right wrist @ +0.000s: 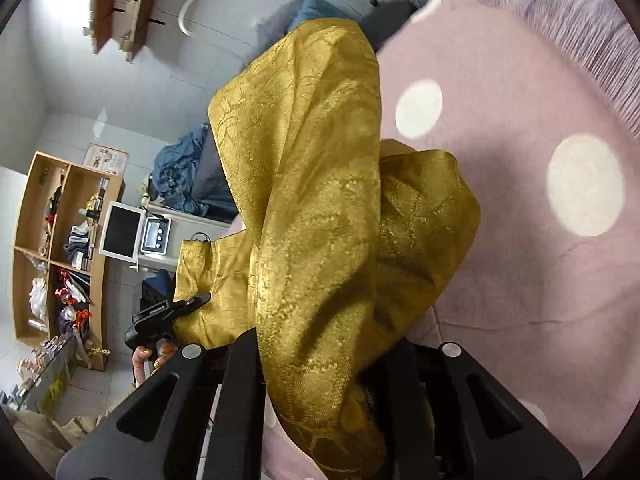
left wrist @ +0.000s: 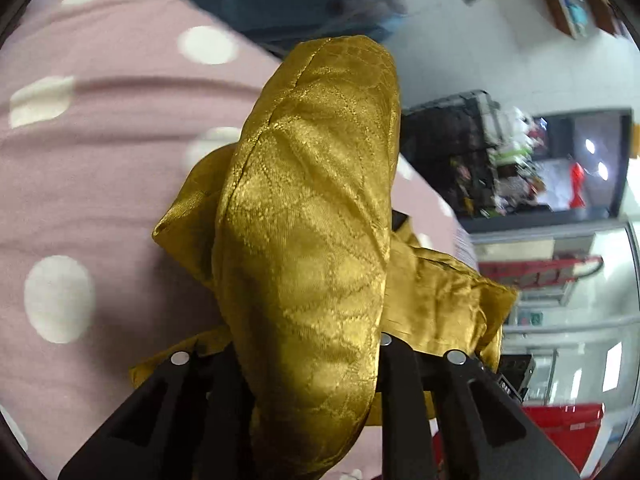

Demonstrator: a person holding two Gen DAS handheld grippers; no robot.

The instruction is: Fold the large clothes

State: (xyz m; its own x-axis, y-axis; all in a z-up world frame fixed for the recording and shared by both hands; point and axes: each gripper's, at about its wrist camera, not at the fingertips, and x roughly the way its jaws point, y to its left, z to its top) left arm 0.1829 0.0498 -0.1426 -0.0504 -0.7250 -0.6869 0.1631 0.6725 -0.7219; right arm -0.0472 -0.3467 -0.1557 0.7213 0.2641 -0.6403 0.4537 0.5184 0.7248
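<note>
Plainly, two tools, left tool and right tool, pinch one gold garment.

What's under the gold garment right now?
Under the gold garment lies a pink blanket with white dots. Both views show only the blanket around the cloth; whatever sits directly beneath the bunched folds is covered.

Gold garment on pink white-dotted bedspread

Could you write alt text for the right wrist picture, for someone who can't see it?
A hand-held gripper clamps a bunch of shiny gold cloth lifted over a pink blanket with white dots. Wooden shelves stand at left.
</note>
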